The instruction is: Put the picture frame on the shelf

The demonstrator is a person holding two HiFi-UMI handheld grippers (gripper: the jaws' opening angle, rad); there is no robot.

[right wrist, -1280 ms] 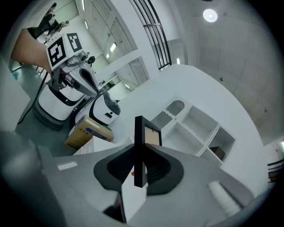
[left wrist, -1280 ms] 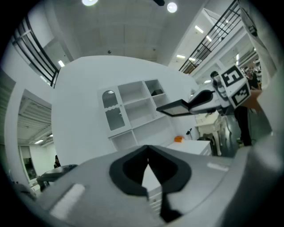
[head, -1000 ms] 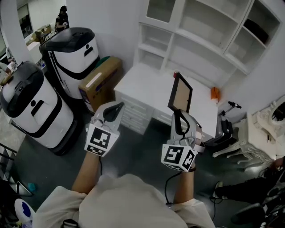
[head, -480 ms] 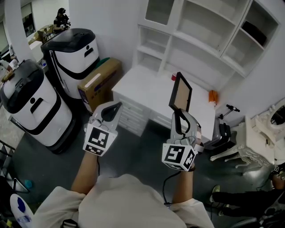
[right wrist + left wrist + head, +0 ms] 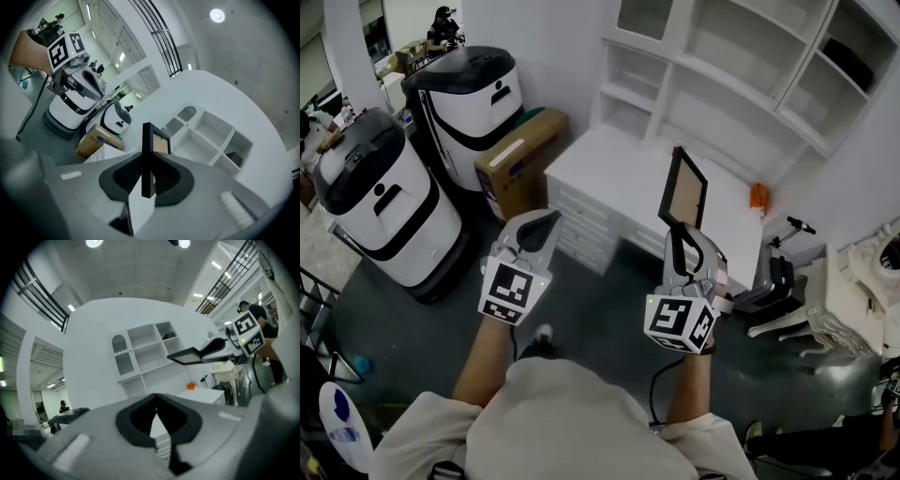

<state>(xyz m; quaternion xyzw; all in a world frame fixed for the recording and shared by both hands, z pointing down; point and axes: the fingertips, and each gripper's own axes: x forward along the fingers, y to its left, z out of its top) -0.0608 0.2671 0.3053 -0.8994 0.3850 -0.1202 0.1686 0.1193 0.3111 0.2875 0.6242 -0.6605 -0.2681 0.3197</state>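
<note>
Forearms (image 5: 492, 361) reach out from the person's body, each with a gripper, both held over the dark floor (image 5: 591, 309) short of the desk (image 5: 614, 173).

The left gripper (image 5: 546, 225) has its jaws closed tip to tip with nothing between them. It looks to be along for the ride, held level beside its partner and out of the load's way.

The right gripper (image 5: 682, 246) carries the frame (image 5: 683, 192), its jaws narrowed onto the bottom edge. Seen along the jaws, the black edge runs straight up between the pads (image 5: 161, 180). A grip this low leaves the whole rectangle standing upright above the claw, tan backing toward the person. That posture probably suits the task, since the frame can be lowered onto a board without being turned. The cost, I judge, is leverage: a tall thing pinched at one edge may swing if the hand jerks.

So the frame is in the air, clear of the desk top and well short of the shelf (image 5: 741, 61).

Beyond it the desk is nearly bare, with a small orange thing (image 5: 757, 198) near its far end. Above and behind, the shelf's white compartments stand open, most of them empty as far as I can see. One at the upper right holds something dark.
</note>
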